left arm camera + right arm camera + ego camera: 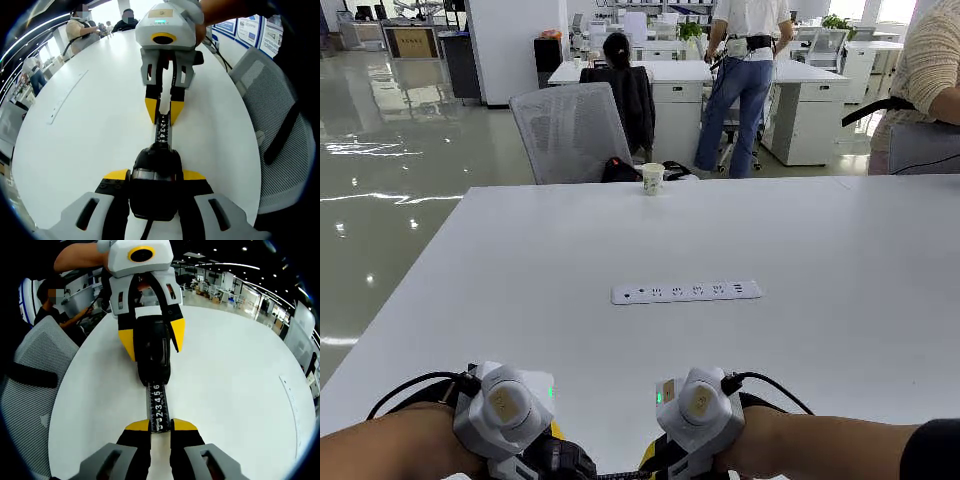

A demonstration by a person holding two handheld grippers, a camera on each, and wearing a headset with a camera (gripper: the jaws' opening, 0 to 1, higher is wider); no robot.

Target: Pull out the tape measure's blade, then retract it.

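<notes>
The black tape measure case [155,185] sits between the yellow-tipped jaws of my left gripper [155,175], which is shut on it just above the white table [100,125]. A short length of numbered blade [163,131] runs out of the case to my right gripper [163,112]. In the right gripper view, my right gripper [160,426] is shut on the blade [157,407] near its end, and the case [152,357] is held by the left gripper [152,340] opposite. Both gripper bodies [505,410] [700,405] sit low at the near table edge in the head view.
A white power strip [686,292] lies mid-table. A paper cup [652,178] stands at the far edge, with a grey mesh chair [570,130] behind it. People stand and sit at desks beyond. Another mesh chair [270,100] is close beside me.
</notes>
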